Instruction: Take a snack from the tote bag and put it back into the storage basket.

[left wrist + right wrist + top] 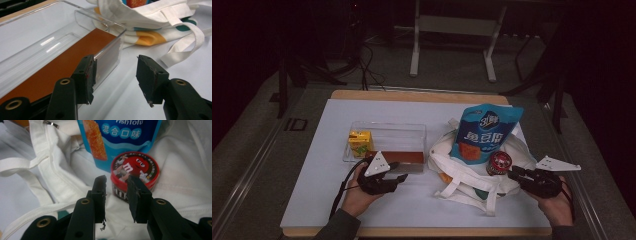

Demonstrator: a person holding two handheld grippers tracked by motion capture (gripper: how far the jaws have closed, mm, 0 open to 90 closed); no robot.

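A white tote bag (472, 186) lies at the table's centre right, with a blue snack pouch (484, 131) standing in it and a red round tin (499, 163) on its cloth. My right gripper (513, 173) is open just short of the tin (136, 167), jaws a narrow gap apart and empty. A clear plastic tray (387, 131) holds a yellow drink carton (360, 142) and a flat brown slab (409, 159). My left gripper (401, 171) is open at the tray's near right corner (110, 52), one jaw close against the wall, nothing gripped.
The bag's straps (185, 47) trail over the white mat (317, 190) between the two grippers. The mat lies on a wooden table (412, 95). Metal stand legs (414, 55) stand on the floor beyond the table's far edge.
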